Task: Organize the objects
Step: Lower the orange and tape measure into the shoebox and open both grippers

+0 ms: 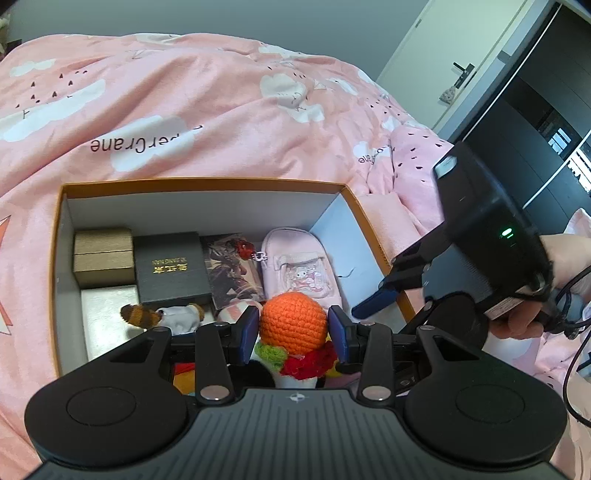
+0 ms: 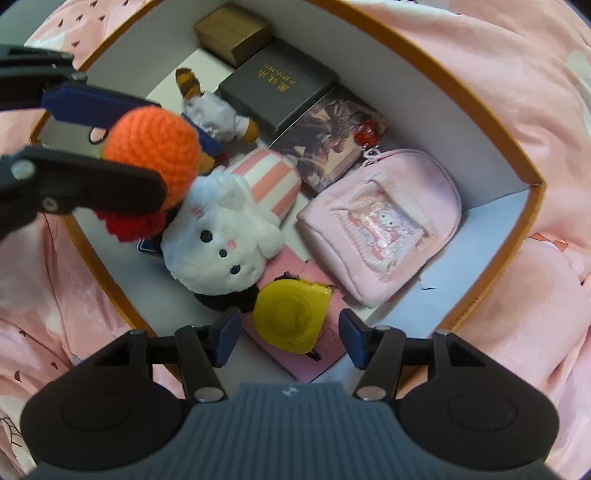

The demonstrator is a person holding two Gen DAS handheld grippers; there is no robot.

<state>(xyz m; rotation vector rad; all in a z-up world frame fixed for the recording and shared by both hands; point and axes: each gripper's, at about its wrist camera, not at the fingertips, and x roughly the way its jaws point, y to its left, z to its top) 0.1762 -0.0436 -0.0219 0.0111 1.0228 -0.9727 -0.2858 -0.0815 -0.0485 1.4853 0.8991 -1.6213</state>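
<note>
An orange-rimmed cardboard box [image 1: 207,184] lies on a pink bed. My left gripper [image 1: 293,334] is shut on an orange crochet doll [image 1: 293,323] and holds it above the box's near edge; the doll also shows in the right wrist view [image 2: 153,144]. My right gripper [image 2: 288,338] is open and empty, hovering over a yellow tape measure [image 2: 290,315] inside the box [image 2: 532,173]. In the left wrist view the right gripper [image 1: 373,304] hangs over the box's right wall.
Inside the box lie a white plush bunny [image 2: 221,236], a pink pouch [image 2: 384,221], a black case [image 2: 277,85], a tan box [image 2: 232,33], a picture card [image 2: 328,144] and a small raccoon plush [image 2: 214,107]. Pink bedding [image 1: 221,103] surrounds it.
</note>
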